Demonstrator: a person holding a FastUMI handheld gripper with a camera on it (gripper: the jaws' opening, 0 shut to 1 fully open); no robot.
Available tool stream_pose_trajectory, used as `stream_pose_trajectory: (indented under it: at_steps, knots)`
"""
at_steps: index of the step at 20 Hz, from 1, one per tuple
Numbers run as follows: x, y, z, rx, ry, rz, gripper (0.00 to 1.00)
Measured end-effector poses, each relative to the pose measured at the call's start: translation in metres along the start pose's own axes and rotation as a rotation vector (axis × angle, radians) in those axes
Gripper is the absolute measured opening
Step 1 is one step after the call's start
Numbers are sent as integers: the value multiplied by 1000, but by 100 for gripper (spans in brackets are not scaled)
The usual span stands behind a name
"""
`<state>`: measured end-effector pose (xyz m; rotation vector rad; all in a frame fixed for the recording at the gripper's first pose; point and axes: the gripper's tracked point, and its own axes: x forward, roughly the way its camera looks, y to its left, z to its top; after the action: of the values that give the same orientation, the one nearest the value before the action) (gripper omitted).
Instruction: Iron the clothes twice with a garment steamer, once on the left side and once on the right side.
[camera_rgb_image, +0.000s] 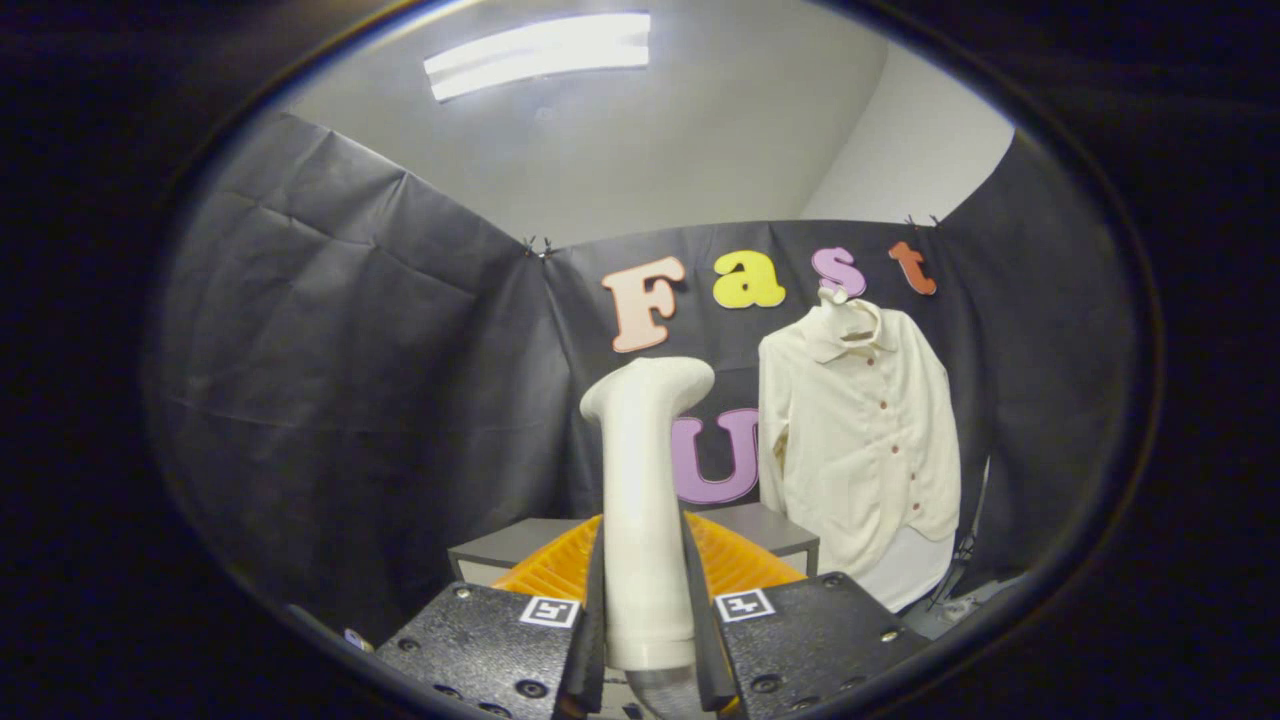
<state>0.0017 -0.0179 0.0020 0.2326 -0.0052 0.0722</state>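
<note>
Gripper view, gripper (648, 640) fingers clamped on upright white garment steamer (645, 500), orange tray (745, 565) behind, cream shirt (860, 440) hanging beyond

A recording booth set up inside a plain indoor room, rather than a lived-in home. Black cloth (330, 330) was clipped up as the booth's walls, creased and meeting at a corner, with white-painted room walls (700, 140) and a ceiling strip light (540, 52) showing above its top edge. A cream shirt (860, 440) hung on a hanger against the cloth beside a small grey table (770, 528). The gripper (648, 640) carried square printed marker tags, its fingers pressed on the handle of a white garment steamer (645, 480).
</note>
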Motion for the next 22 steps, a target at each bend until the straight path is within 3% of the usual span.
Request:
stream_pose_trajectory:
  at_steps: [3, 11, 22]
  knots:
    - [-6, 18, 2, -10, 3, 18, 34]
    - [-14, 2, -2, -23, 6, -17, 33]
    - [-12, 16, -13, -45, 26, 5, 33]
